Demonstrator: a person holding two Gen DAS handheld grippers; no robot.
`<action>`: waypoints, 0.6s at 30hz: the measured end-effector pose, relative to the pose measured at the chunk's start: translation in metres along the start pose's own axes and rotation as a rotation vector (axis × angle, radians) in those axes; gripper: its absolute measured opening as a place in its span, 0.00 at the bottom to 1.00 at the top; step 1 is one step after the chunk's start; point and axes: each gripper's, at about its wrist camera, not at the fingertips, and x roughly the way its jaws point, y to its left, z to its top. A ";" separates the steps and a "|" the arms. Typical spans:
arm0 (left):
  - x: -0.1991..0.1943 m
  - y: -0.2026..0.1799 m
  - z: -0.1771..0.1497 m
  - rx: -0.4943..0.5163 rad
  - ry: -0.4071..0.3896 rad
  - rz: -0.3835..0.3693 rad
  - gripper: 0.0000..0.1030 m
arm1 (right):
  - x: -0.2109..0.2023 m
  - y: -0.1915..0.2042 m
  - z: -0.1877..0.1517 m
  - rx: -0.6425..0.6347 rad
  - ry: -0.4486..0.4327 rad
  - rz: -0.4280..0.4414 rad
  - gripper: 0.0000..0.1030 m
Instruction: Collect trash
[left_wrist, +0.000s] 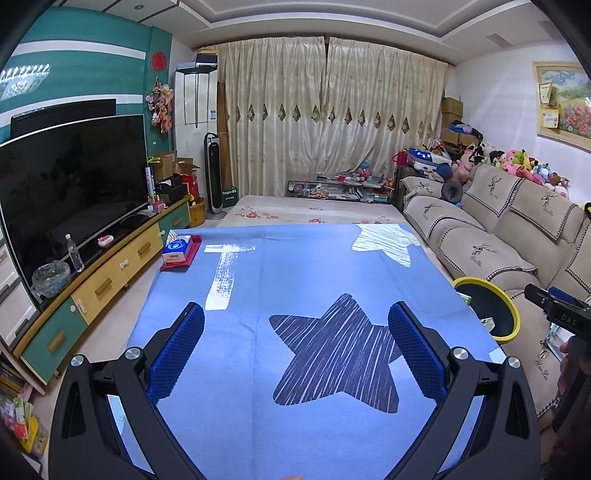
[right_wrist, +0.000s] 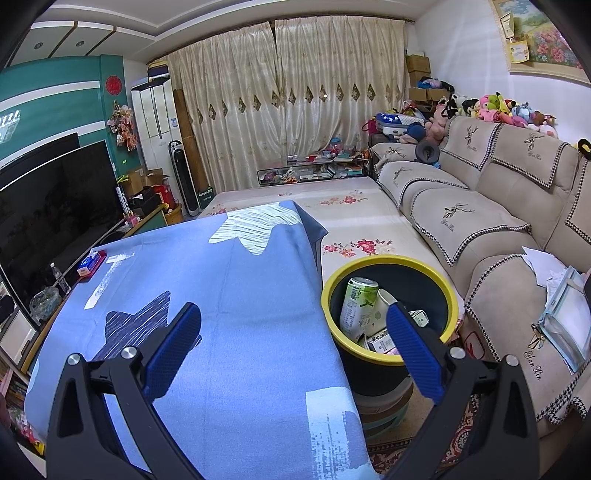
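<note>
A yellow-rimmed black trash bin (right_wrist: 448, 301) stands right of the blue-clothed table (right_wrist: 240, 295), beside the sofa. It holds a green and white can (right_wrist: 356, 302), a paper cup (right_wrist: 384, 301) and small cartons (right_wrist: 382, 341). The bin also shows in the left wrist view (left_wrist: 511, 306) at the table's right edge. My right gripper (right_wrist: 293, 325) is open and empty, above the table's right edge, its right finger over the bin. My left gripper (left_wrist: 295, 325) is open and empty over the dark star print (left_wrist: 332, 350). The right gripper's body (left_wrist: 561, 314) shows at the far right there.
A tissue pack on a red tray (left_wrist: 179, 251) lies at the table's far left corner. A TV (left_wrist: 70, 184) and cabinet with a water bottle (left_wrist: 75, 253) run along the left. The beige sofa (right_wrist: 498, 240) with papers (right_wrist: 565, 306) is on the right.
</note>
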 end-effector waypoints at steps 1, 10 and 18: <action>0.000 0.000 0.000 -0.001 0.000 -0.002 0.95 | 0.000 0.000 -0.001 -0.001 0.001 0.000 0.93; 0.004 -0.004 0.002 0.036 -0.019 0.010 0.95 | 0.005 0.004 -0.004 -0.006 0.015 0.003 0.93; 0.074 0.025 0.017 0.002 0.113 0.028 0.95 | 0.040 0.028 0.025 -0.061 0.052 0.045 0.93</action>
